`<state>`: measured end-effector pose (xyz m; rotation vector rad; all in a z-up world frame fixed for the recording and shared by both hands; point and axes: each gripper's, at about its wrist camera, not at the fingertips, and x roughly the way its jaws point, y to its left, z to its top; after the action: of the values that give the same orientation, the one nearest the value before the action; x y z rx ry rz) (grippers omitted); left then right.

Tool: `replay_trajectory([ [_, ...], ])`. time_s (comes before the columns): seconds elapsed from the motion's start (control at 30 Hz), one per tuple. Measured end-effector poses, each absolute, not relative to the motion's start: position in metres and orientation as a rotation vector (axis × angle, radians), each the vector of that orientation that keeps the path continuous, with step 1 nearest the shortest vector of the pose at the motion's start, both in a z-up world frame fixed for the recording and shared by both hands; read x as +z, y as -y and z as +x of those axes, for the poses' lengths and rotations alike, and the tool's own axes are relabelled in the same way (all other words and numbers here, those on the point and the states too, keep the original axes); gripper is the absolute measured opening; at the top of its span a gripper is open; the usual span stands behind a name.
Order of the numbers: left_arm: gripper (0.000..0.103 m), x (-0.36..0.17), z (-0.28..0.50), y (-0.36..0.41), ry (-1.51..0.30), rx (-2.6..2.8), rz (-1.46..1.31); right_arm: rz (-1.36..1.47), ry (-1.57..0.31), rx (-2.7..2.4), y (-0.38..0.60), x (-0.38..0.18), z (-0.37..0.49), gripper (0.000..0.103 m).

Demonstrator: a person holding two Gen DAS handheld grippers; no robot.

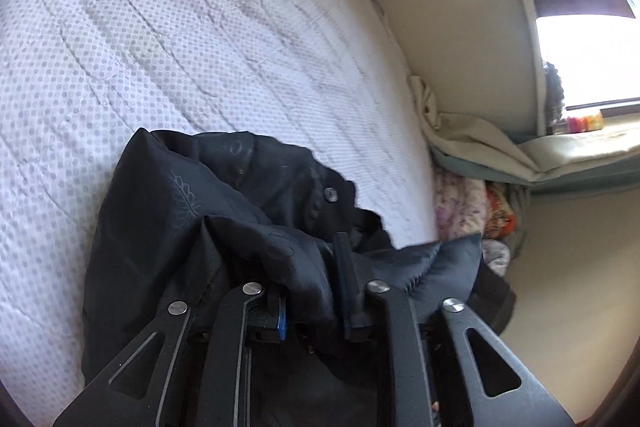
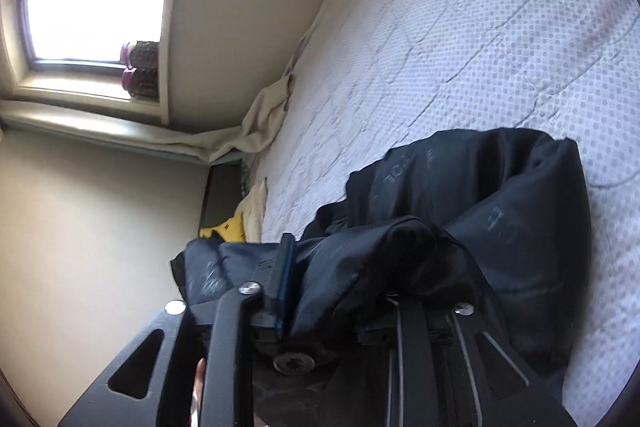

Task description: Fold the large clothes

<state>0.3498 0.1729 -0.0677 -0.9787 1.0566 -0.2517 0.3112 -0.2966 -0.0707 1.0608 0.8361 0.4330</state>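
A large black padded jacket (image 1: 224,195) with buttons lies bunched on a white dotted quilted bed cover (image 1: 180,27). My left gripper (image 1: 316,279) is shut on a fold of the jacket, with cloth bulging between the fingers (image 1: 345,267) and draped over the left one. In the right wrist view the same jacket (image 2: 480,203) hangs bunched over the bed cover (image 2: 460,27). My right gripper (image 2: 340,283) is shut on another fold of it; one finger (image 2: 285,279) shows, the other is hidden under the cloth.
A cream sheet (image 1: 472,135) is rumpled along the bed's edge by the beige wall (image 1: 440,7). A window (image 2: 92,7) with a sill holds small items (image 2: 140,71). Patterned bedding (image 1: 472,203) and a yellow cloth (image 2: 228,227) lie in the gap beside the bed.
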Motion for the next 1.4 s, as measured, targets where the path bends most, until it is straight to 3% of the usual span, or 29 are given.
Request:
replay_trajectory([
  [0.07, 0.038, -0.069, 0.35, -0.173, -1.061, -0.254, -0.997, 1.065, -0.829, 0.414, 0.299, -0.076, 0.316, 0.035],
  [0.1, 0.052, -0.067, 0.35, -0.173, -1.055, -0.264, -1.012, 1.08, -0.82, 0.41, 0.302, -0.078, 0.318, 0.039],
  [0.13, 0.06, -0.065, 0.349, -0.175, -1.043, -0.275, -1.029, 1.11, -0.809, 0.405, 0.305, -0.081, 0.319, 0.049],
  [0.17, 0.075, -0.062, 0.347, -0.177, -1.02, -0.294, -1.054, 1.131, -0.801, 0.402, 0.308, -0.081, 0.32, 0.061],
  [0.2, 0.084, -0.057, 0.344, -0.18, -0.992, -0.303, -1.071, 1.153, -0.793, 0.404, 0.311, -0.081, 0.32, 0.064],
  [0.33, 0.088, -0.032, 0.337, -0.183, -0.933, -0.248, -0.947, 1.165, -0.725, 0.412, 0.325, -0.067, 0.315, 0.073],
  [0.47, 0.088, -0.015, 0.326, -0.185, -0.909, -0.219, -0.845, 1.05, -0.705, 0.319, 0.34, -0.047, 0.3, 0.073],
  [0.67, 0.088, -0.005, 0.312, -0.188, -0.916, -0.158, -0.657, 0.583, -0.718, 0.164, 0.324, -0.006, 0.275, 0.073],
  [0.83, 0.088, -0.021, 0.315, -0.163, -1.0, -0.171, -0.509, 0.365, -0.795, 0.131, 0.3, -0.017, 0.275, 0.073],
  [0.93, 0.085, -0.034, 0.32, -0.151, -1.041, -0.162, -0.454, 0.337, -0.862, 0.164, 0.288, -0.035, 0.284, 0.073],
  [0.97, 0.077, -0.037, 0.321, -0.149, -1.052, -0.166, -0.441, 0.341, -0.881, 0.179, 0.285, -0.039, 0.287, 0.073],
  [1.0, 0.062, -0.041, 0.324, -0.145, -1.069, -0.172, -0.42, 0.341, -0.894, 0.186, 0.283, -0.042, 0.288, 0.073],
  [1.03, 0.055, -0.045, 0.326, -0.14, -1.087, -0.171, -0.389, 0.33, -0.908, 0.188, 0.281, -0.045, 0.29, 0.068],
  [1.1, 0.03, -0.051, 0.329, -0.133, -1.106, -0.187, -0.338, 0.285, -0.927, 0.187, 0.275, -0.049, 0.291, 0.045],
  [1.13, 0.024, -0.053, 0.329, -0.129, -1.112, -0.196, -0.32, 0.265, -0.936, 0.187, 0.273, -0.049, 0.291, 0.029],
  [1.17, 0.022, -0.052, 0.328, -0.127, -1.108, -0.191, -0.311, 0.24, -0.939, 0.173, 0.27, -0.049, 0.291, 0.014],
  [1.2, 0.019, -0.05, 0.327, -0.128, -1.096, -0.172, -0.306, 0.213, -0.935, 0.158, 0.268, -0.048, 0.291, 0.01],
  [1.4, 0.017, -0.053, 0.328, -0.154, -1.072, -0.126, -0.415, 0.196, -0.916, 0.019, 0.273, -0.042, 0.29, 0.005],
])
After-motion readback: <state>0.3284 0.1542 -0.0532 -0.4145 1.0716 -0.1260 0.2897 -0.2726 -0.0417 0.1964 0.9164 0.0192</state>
